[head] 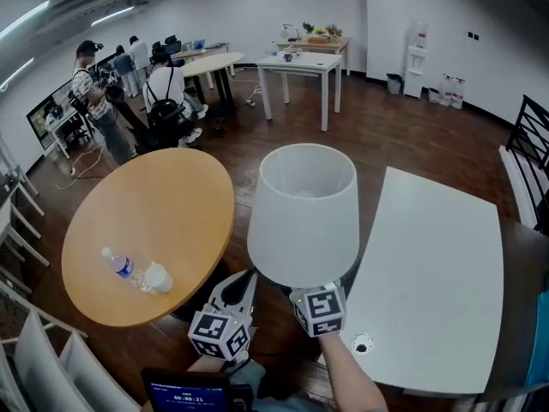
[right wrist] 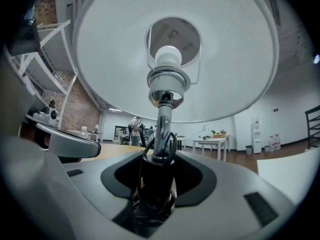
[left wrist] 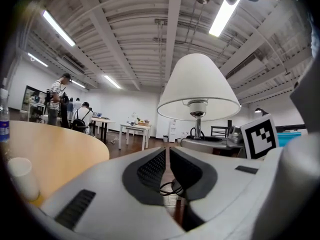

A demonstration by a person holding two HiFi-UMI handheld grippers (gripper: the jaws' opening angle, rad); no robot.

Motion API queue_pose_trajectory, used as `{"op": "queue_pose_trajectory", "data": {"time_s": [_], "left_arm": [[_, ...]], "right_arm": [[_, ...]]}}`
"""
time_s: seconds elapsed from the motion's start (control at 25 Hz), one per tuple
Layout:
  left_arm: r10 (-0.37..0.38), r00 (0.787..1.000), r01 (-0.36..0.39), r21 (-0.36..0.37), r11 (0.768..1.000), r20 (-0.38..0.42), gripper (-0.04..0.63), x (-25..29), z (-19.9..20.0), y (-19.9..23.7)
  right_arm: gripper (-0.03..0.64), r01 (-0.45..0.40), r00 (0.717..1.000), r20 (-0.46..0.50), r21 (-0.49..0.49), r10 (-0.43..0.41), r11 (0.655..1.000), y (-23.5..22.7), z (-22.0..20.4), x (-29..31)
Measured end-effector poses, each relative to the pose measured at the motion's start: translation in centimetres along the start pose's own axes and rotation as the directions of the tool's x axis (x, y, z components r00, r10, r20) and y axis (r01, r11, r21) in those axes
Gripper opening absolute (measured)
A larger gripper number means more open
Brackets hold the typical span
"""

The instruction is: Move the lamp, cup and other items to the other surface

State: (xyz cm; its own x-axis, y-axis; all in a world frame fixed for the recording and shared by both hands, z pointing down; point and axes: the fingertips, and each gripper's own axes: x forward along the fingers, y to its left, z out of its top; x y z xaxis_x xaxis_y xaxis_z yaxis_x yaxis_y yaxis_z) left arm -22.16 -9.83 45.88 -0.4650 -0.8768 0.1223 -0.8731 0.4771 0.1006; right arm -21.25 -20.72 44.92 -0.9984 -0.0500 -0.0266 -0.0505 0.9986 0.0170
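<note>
The lamp (head: 304, 213), with a white shade and a chrome stem, is held upright in the air between the round wooden table (head: 171, 204) and the white table (head: 437, 290). My right gripper (head: 314, 288) is shut on the lamp's stem (right wrist: 159, 134), with black cord wound round it below. Just to its left, my left gripper (head: 243, 280) has its jaws almost together on a loop of the lamp's black cord (left wrist: 170, 186). A water bottle (head: 120, 266) and a white cup (head: 157, 277) stand near the wooden table's front edge.
Several people (head: 103, 101) stand around desks at the back left. White tables (head: 300, 63) stand at the back. White chairs (head: 51, 359) line the left side, and a black chair (head: 532, 144) is at the right. The white table has a cable hole (head: 362, 344).
</note>
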Motion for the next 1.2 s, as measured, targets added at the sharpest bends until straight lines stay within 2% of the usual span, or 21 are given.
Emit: {"op": "queue_pose_trajectory", "data": {"time_s": [0.32, 0.72, 1.0, 1.2], "left_arm": [[0.12, 0.992, -0.12, -0.006, 0.993, 0.029, 0.038, -2.2, 2.2, 11.8], [0.273, 0.961, -0.272, -0.024, 0.962, 0.052, 0.025, -5.7, 3.5, 24.0], [0.321, 0.946, -0.32, -0.029, 0.947, 0.042, 0.024, -6.8, 2.9, 27.8], [0.364, 0.931, -0.363, -0.066, 0.929, 0.007, 0.025, -7.1, 1.7, 29.8]], "right_arm": [[0.161, -0.128, 0.991, 0.033, -0.003, 0.128, 0.992, 9.5, 0.8, 10.5], [0.161, -0.278, 0.959, 0.064, -0.001, 0.278, 0.961, 19.6, -0.9, 21.4], [0.161, -0.355, 0.933, 0.062, -0.016, 0.355, 0.935, 24.4, -2.3, 26.7], [0.161, -0.377, 0.924, 0.057, -0.016, 0.377, 0.926, 26.6, -4.2, 29.2]]}}
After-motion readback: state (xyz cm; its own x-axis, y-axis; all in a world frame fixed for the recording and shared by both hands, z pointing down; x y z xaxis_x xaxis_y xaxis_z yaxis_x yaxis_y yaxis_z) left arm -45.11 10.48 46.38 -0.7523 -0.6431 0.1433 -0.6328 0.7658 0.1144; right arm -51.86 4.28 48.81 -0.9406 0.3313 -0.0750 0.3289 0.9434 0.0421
